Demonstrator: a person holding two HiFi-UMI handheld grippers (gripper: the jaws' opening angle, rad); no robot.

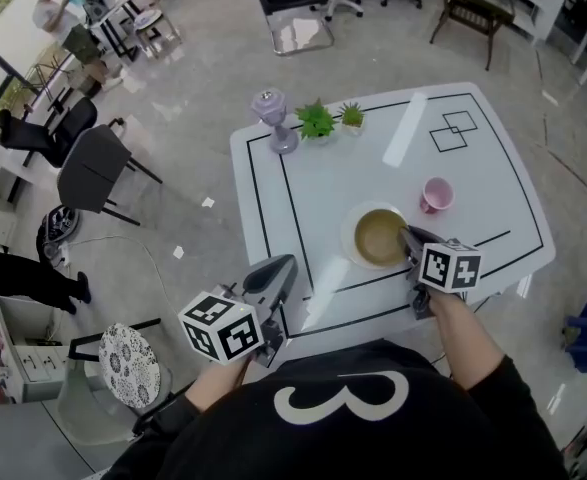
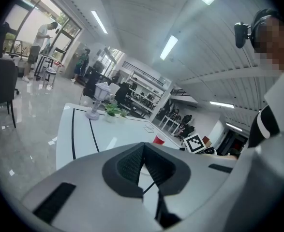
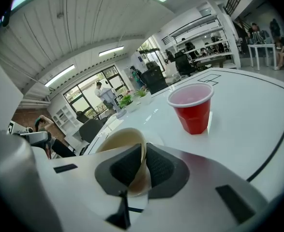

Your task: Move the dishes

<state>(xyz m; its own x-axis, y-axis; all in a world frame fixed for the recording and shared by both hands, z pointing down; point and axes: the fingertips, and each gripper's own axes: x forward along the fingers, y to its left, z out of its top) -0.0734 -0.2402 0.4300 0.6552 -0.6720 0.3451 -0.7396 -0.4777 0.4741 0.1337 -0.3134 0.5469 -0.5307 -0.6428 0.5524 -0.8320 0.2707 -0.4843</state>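
Observation:
A tan bowl [image 1: 378, 236] sits on a white plate [image 1: 349, 232] near the front of the white table [image 1: 323, 183]. My right gripper [image 1: 410, 238] is shut on the bowl's right rim; in the right gripper view the rim [image 3: 127, 139] is pinched between the two dark pads, at the right gripper [image 3: 142, 153]. A red cup [image 1: 436, 195] [image 3: 192, 108] stands upright just beyond, to the right of the bowl. My left gripper [image 1: 281, 268] [image 2: 142, 149] hovers at the table's front left edge, shut, with nothing in it. The red cup [image 2: 159, 139] shows past its jaws.
At the table's far left stand a purple lamp-like ornament [image 1: 273, 118] and two small potted plants [image 1: 318, 121]. Black lines and squares [image 1: 453, 130] mark the tabletop. Chairs [image 1: 93, 168] and a patterned stool [image 1: 128, 363] stand on the floor to the left. A person stands far off.

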